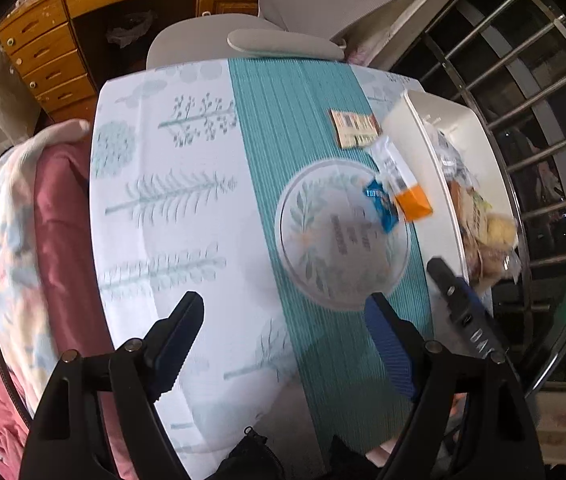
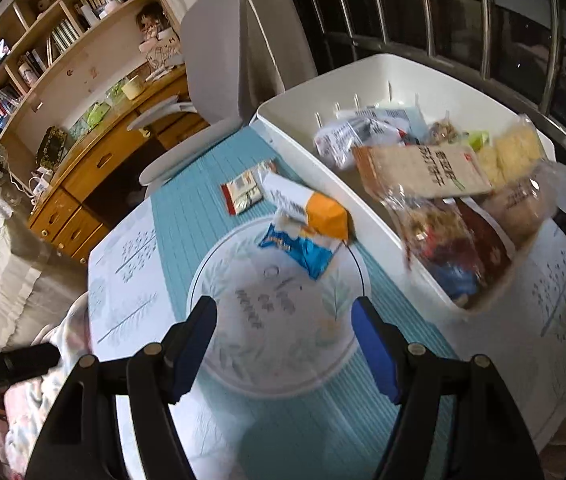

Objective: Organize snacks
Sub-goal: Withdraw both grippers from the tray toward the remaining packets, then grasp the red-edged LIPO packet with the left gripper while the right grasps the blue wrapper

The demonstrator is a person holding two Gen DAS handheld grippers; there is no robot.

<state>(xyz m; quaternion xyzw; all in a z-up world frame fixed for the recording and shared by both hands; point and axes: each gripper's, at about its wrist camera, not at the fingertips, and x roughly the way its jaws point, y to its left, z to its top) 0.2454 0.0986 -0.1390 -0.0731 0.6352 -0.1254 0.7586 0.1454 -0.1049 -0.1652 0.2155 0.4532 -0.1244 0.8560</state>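
Three loose packets lie on the table outside the white bin (image 2: 283, 128): a blue packet (image 2: 307, 250), an orange-and-white packet (image 2: 315, 210) overlapping its far edge, and a small red-edged packet (image 2: 245, 190) further off. The blue packet sits on the far rim of the round printed mat (image 2: 243, 340), its long axis running from about ten o'clock to four o'clock in the right wrist view. From the right gripper (image 2: 283, 344) it lies at roughly twelve o'clock, near, with the mat between. From the left gripper (image 1: 283, 344) it lies at about one o'clock (image 1: 381, 204), further away, so I judge the right hand the nearer one for the next pick. The bin, already crowded with bagged snacks (image 2: 435, 184), stands at two o'clock from the right gripper, just beside the packets. Both grippers are parted wide with nothing between their pads; the left one's jaws stand somewhat wider.
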